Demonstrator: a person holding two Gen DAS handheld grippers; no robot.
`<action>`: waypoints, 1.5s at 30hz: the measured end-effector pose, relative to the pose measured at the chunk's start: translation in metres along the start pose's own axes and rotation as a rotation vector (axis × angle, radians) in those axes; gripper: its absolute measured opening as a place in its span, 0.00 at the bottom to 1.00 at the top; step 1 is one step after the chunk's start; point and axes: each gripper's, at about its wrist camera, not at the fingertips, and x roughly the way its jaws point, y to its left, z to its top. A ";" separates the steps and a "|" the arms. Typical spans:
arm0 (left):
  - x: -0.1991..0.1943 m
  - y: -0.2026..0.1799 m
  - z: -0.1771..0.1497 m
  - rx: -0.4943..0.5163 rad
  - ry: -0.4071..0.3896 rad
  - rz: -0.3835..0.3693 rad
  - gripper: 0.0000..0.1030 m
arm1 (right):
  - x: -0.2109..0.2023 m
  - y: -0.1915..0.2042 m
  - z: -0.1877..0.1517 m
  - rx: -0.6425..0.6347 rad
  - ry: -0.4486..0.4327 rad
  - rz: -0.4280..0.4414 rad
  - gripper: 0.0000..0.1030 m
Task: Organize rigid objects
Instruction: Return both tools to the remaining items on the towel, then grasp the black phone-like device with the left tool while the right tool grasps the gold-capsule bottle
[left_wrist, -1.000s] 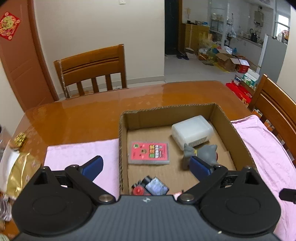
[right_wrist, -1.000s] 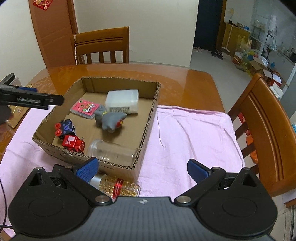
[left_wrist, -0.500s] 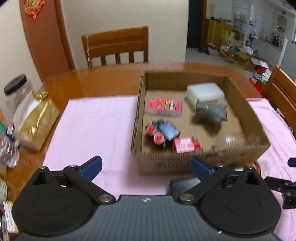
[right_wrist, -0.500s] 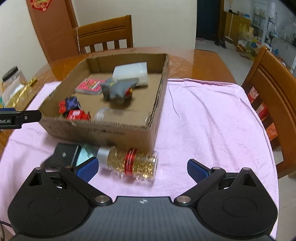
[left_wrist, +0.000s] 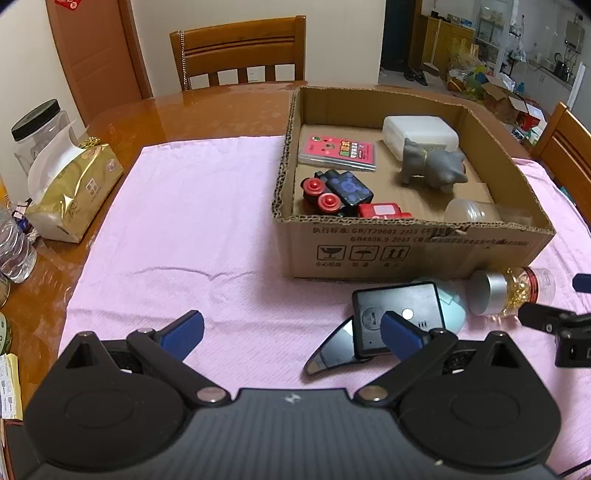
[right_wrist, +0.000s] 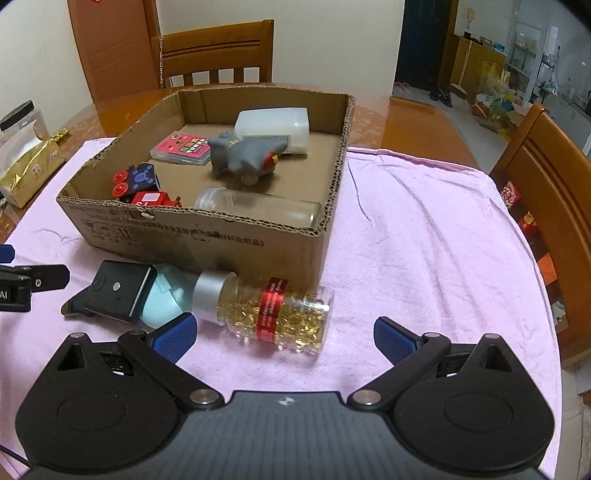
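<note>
A crinkled gold foil pack (left_wrist: 75, 188) sits at 9 o'clock on the glossy wooden tabletop (left_wrist: 192, 114), beside a pink textured cloth (left_wrist: 192, 221). The left gripper (left_wrist: 291, 330) hovers with fingers released over the cloth. At 12 o'clock, a corrugated cardboard box (right_wrist: 207, 236) holds a flat pink card case (right_wrist: 183, 148), a grey rubbery animal toy (right_wrist: 245, 157) and a white plastic tub (right_wrist: 275, 127). Against its front wall lie a black square device (right_wrist: 118, 291) and a clear capsule bottle (right_wrist: 273, 310), silver-capped, between the released fingers of the right gripper (right_wrist: 282, 334).
</note>
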 end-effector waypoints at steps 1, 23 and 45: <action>0.000 0.001 0.000 -0.002 0.000 -0.001 0.98 | 0.001 0.001 0.001 -0.003 -0.004 -0.002 1.00; 0.008 -0.011 -0.001 0.047 0.000 -0.075 0.98 | 0.043 0.009 -0.008 -0.028 0.034 -0.086 1.00; 0.051 -0.018 0.018 -0.057 0.031 -0.121 0.99 | 0.046 -0.002 -0.023 0.001 0.005 -0.036 1.00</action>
